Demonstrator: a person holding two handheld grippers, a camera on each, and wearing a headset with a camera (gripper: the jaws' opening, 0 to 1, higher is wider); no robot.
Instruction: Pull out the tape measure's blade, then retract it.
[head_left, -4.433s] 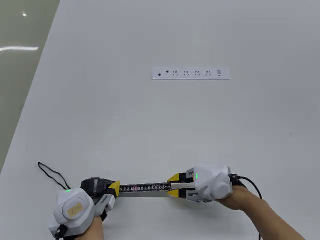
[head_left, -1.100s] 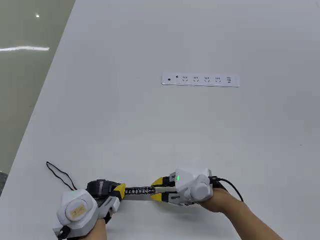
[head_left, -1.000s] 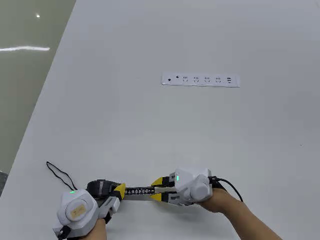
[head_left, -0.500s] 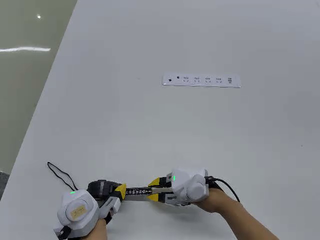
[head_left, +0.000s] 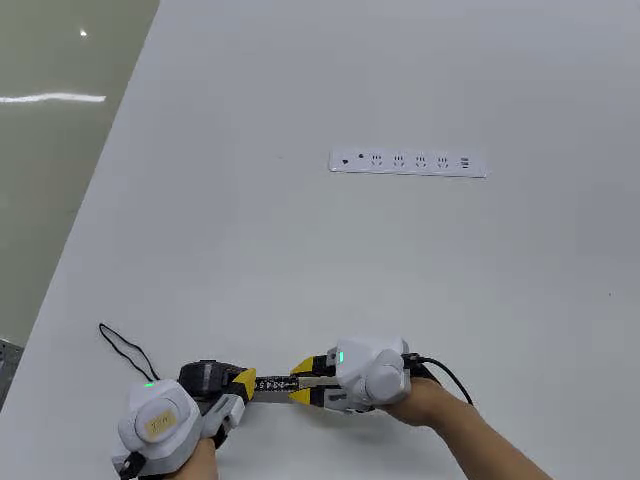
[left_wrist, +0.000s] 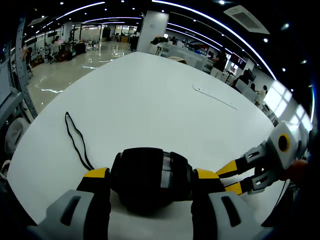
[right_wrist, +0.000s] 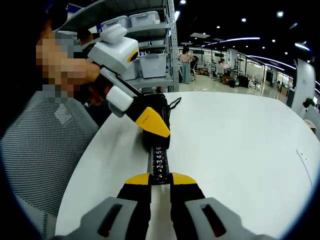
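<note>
A black tape measure (head_left: 208, 377) lies near the table's front edge, and my left gripper (head_left: 230, 386) is shut on its body. In the left gripper view the body (left_wrist: 150, 176) sits squeezed between the yellow-tipped jaws of the left gripper (left_wrist: 151, 174). A short stretch of numbered blade (head_left: 274, 383) runs right from the case to my right gripper (head_left: 303, 381), which is shut on the blade's end. In the right gripper view the blade (right_wrist: 158, 159) leads from the right gripper (right_wrist: 160, 178) up to the case (right_wrist: 161, 107), beside the left gripper's yellow tip (right_wrist: 150, 123).
A white power strip (head_left: 408, 162) lies flat mid-table, far from both grippers. The tape measure's black wrist cord (head_left: 124, 345) trails left toward the table's left edge (head_left: 75, 260). A cable (head_left: 445, 372) runs back from the right gripper.
The right gripper has moved left toward the tape measure's case, still holding the blade's end, and the exposed blade is much shorter. The left gripper keeps the case in place.
</note>
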